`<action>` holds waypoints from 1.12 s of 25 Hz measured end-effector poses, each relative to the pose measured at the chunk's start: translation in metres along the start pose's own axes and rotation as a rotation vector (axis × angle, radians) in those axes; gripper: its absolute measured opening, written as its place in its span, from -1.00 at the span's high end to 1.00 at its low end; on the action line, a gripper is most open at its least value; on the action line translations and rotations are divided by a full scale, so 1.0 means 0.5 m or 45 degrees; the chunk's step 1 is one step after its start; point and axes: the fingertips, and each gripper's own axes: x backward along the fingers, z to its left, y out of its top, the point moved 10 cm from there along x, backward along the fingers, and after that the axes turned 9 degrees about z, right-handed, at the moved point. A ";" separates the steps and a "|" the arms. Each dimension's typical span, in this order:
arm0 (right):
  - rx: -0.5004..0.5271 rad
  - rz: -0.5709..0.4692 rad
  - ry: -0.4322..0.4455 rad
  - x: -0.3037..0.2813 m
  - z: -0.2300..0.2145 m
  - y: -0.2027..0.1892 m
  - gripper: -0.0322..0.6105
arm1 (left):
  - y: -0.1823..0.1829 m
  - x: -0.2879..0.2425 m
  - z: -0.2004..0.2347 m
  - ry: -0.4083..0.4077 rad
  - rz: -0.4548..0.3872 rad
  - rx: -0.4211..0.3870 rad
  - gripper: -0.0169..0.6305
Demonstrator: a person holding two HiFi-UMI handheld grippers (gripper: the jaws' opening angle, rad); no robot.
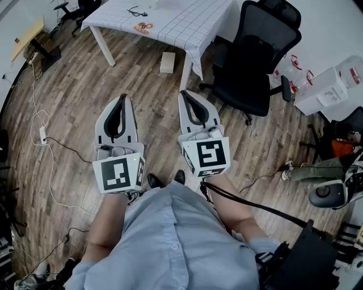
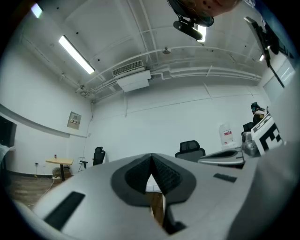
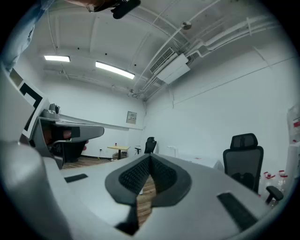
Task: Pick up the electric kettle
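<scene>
No electric kettle shows in any view. In the head view my left gripper (image 1: 121, 98) and my right gripper (image 1: 188, 94) are held side by side at waist height over the wooden floor, pointing toward a white table (image 1: 170, 22). Both are shut with nothing between the jaws. The left gripper view shows its black pads (image 2: 161, 173) meeting at the tip, with the room's far wall beyond. In the right gripper view the pads (image 3: 136, 176) likewise touch, and the left gripper (image 3: 70, 133) shows at the left.
A black office chair (image 1: 255, 56) stands right of the table. A small box (image 1: 167, 62) lies on the floor by a table leg. Glasses (image 1: 136, 11) lie on the table. White containers (image 1: 323, 90) sit at far right. Cables (image 1: 42, 136) trail on the floor at left.
</scene>
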 end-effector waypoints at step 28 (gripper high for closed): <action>-0.068 0.061 0.108 -0.082 -0.086 -0.058 0.89 | -0.041 -0.090 -0.036 0.061 0.092 0.000 0.95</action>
